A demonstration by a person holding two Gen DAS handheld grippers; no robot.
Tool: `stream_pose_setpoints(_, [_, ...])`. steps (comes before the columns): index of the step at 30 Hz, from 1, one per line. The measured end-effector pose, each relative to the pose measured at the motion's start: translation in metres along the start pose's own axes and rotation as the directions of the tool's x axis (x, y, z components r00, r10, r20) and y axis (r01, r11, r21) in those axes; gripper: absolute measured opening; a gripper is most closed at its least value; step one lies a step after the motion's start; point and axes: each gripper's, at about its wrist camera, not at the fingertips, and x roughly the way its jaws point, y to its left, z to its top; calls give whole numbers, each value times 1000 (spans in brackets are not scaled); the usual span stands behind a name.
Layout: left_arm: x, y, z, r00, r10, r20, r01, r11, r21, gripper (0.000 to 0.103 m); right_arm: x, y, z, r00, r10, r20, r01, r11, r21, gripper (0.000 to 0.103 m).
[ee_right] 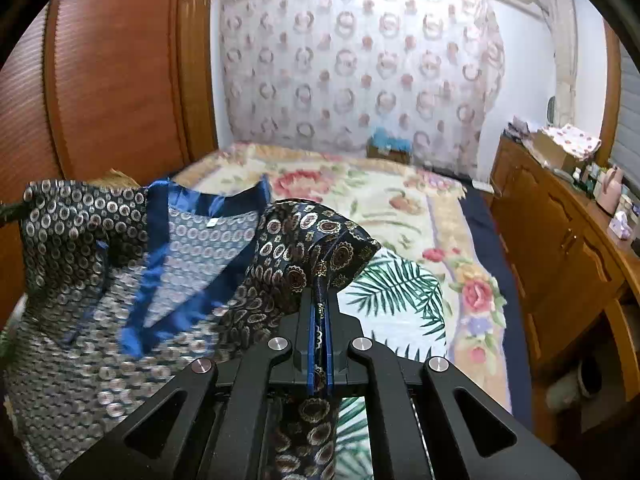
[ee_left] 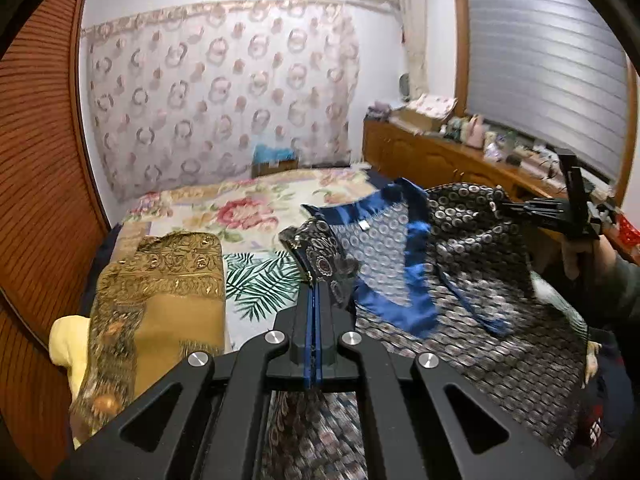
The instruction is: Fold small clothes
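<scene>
We have the patterned top [ee_left: 472,256] pinched at two points and raised off the bed [ee_left: 256,208], so that it hangs open between us and its shape can be read before any fold. The left hand-held gripper [ee_left: 316,276] is clamped tight on a bunch of the dark, ring-printed cloth near one shoulder. The right hand-held gripper [ee_right: 320,280] is closed just as firmly on the matching bunch at the other side; in the left view it shows at about three o'clock, gripping the far corner of the cloth. Holding both shoulders this way lets the blue-trimmed neckline [ee_right: 212,224] sit between the two grips, at roughly ten o'clock in the right view, and lets the body of the top drop toward six o'clock under its own weight. A gold folded cloth [ee_left: 168,280] lies on the bed at about eight o'clock in the left view. In our judgement the fold itself is not yet begun.
</scene>
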Motion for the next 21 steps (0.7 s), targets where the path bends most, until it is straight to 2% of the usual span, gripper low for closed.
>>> stream_pose_setpoints(5, [-71,-6,-38,999,-9,54,9,1000,-10,2,-76,18,-42,998,40,56,-40,999,-3,3])
stream_pose_setpoints(9, [-112,-2,-83,998,12,59,-9,998,-62,2,-128,25,-94,996,79,48,-81,996,34,3])
stream_pose_setpoints(14, [-128,8,-130,999,32,35,-26,988,-154,2,-162,32,-159,992,124,2,-124,989,76,3])
stream_pose_setpoints(16, [-127,14,-144,999,38,19,-33,981,-193,2,-168,32,-175,991,132,-7,-131,987,97,3])
stream_pose_setpoints(21, [-140,13,-162,999,48,25,-40,969,-244,2,-189,33,-184,991,134,-1,-133,985,113,3])
